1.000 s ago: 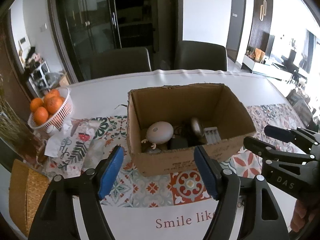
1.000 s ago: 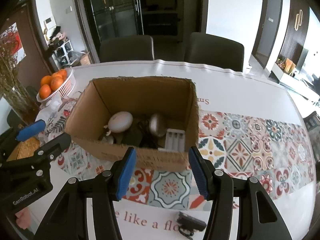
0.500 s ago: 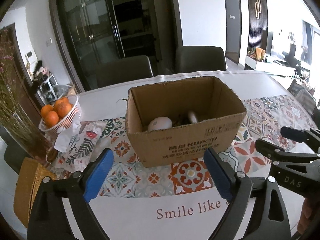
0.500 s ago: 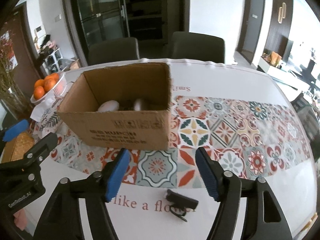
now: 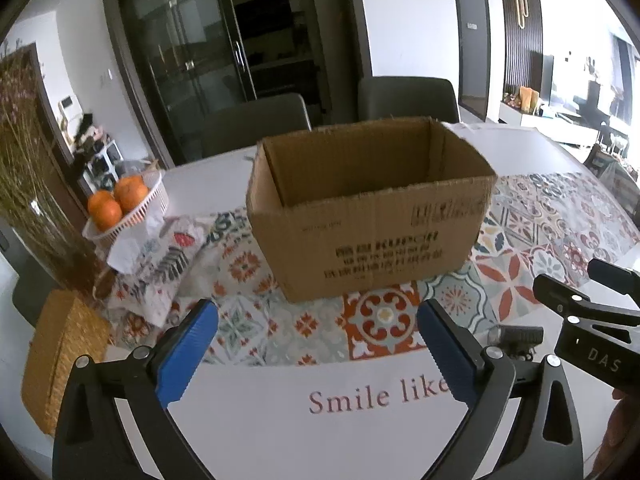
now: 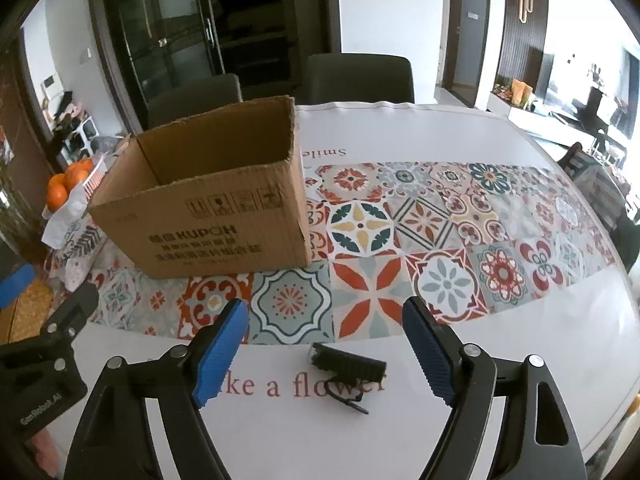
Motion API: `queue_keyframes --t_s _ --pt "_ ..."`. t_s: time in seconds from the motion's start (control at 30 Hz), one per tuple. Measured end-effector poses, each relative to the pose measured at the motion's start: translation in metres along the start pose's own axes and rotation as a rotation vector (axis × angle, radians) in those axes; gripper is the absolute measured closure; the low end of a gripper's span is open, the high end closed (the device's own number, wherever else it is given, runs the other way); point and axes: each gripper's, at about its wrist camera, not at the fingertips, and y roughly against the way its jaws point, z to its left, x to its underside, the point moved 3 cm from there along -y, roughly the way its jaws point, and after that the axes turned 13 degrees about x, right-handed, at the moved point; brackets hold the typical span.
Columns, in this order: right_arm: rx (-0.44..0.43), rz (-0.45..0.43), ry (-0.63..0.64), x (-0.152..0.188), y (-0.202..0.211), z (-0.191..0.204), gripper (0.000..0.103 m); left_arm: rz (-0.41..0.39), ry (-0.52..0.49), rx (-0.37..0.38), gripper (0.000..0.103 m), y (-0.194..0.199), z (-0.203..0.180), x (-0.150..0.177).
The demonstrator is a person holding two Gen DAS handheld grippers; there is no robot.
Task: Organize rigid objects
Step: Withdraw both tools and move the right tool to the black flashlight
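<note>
While both grippers' fingers (image 6: 428,350) gape wide | black device (image 6: 347,364) between right's | box (image 6: 208,208) contents hidden, perhaps

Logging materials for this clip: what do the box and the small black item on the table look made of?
Box: brown corrugated cardboard, matte, with ragged fluted edges and printed text. Small black item: likely hard plastic, dull with a ribbed top; too small to be sure.

Brown cardboard box (image 6: 208,216) with dark printed lettering, white tablecloth (image 6: 400,420) with a band of red, teal and grey floral tiles and maroon script, black bike light (image 6: 347,365), blue-padded black right gripper (image 6: 326,354), oranges (image 5: 116,200) in a white basket (image 5: 154,200)
</note>
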Motion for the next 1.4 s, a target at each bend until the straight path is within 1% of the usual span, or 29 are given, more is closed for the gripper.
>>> queue_keyframes --t_s 0.1,0.23,0.37,0.47,0.63,0.87,1.07,1.2,1.4 --pt "0.008 -0.007 -0.024 0.008 -0.003 -0.003 0.019 0.020 0.015 0.002 0.001 -0.005 -0.001 0.011" --pt "0.004 -0.001 -0.039 0.019 -0.009 -0.005 0.019 0.051 0.029 0.009 0.000 -0.014 -0.002 0.024" --pt "0.027 0.002 -0.039 0.028 -0.016 -0.006 0.019 0.091 0.039 0.000 0.000 -0.026 -0.001 0.035" --pt "0.047 0.016 -0.044 0.036 -0.024 -0.006 0.019 0.123 0.055 -0.003 0.000 -0.035 0.000 0.044" --pt "0.037 0.052 -0.048 0.047 -0.037 -0.003 0.019 0.142 0.057 -0.023 0.000 -0.043 0.002 0.054" --pt "0.041 0.089 -0.061 0.055 -0.056 -0.002 0.019 0.166 0.044 -0.050 0.000 -0.054 0.002 0.059" --pt "0.031 0.146 -0.078 0.061 -0.078 -0.001 0.019 0.182 0.039 -0.062 0.000 -0.065 0.001 0.059" --pt "0.018 0.169 -0.093 0.061 -0.086 0.000 0.019 0.193 0.046 -0.058 0.000 -0.072 0.002 0.057" --pt "0.021 0.187 -0.103 0.059 -0.095 0.002 0.019 0.213 0.060 -0.051 0.000 -0.083 0.006 0.058"
